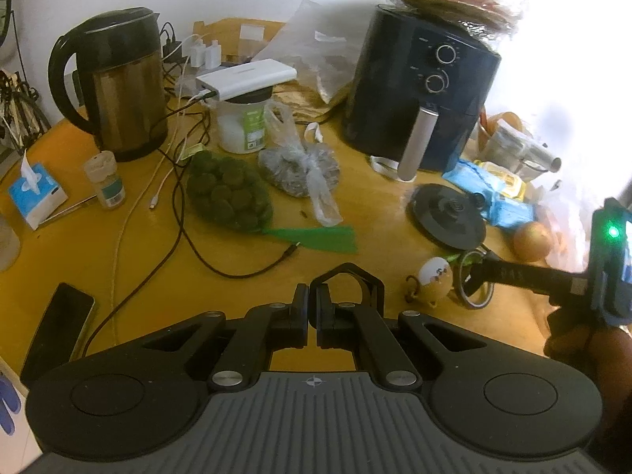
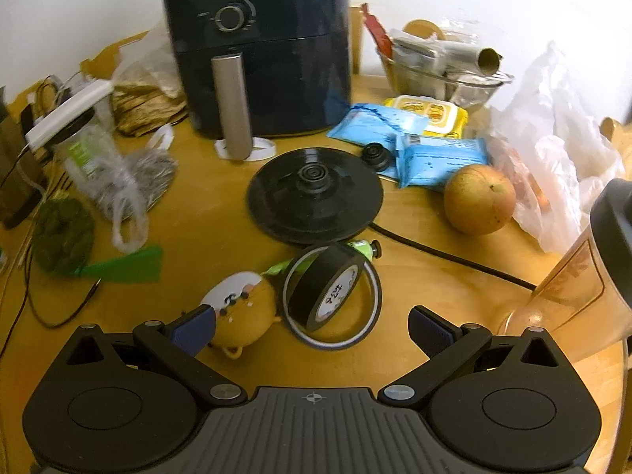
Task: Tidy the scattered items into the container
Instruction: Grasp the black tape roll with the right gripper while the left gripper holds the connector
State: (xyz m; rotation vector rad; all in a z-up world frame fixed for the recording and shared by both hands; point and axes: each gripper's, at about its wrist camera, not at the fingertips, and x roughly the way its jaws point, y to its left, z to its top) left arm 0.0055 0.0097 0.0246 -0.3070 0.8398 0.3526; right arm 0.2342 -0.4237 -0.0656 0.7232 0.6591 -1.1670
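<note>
The tape roll (image 2: 331,294) stands tilted inside a flat ring near the table's (image 2: 221,233) front edge, directly ahead of the open, empty right gripper (image 2: 312,330). The left gripper (image 1: 313,312) is clenched, empty, farther off.

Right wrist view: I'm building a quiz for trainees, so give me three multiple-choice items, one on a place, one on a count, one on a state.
1. Where does the black tape roll lie?
A. on the kettle base
B. leaning inside a thin ring
C. atop the air fryer

2. How many dials does the air fryer show?
A. one
B. two
C. four

3. How do the right gripper's jaws stand?
A. wide open, empty
B. shut on the apple
C. shut on the tape

Key: B, the ring encircles it; B, two stacked dials; A, the jaws stand apart, nothing between.
</note>
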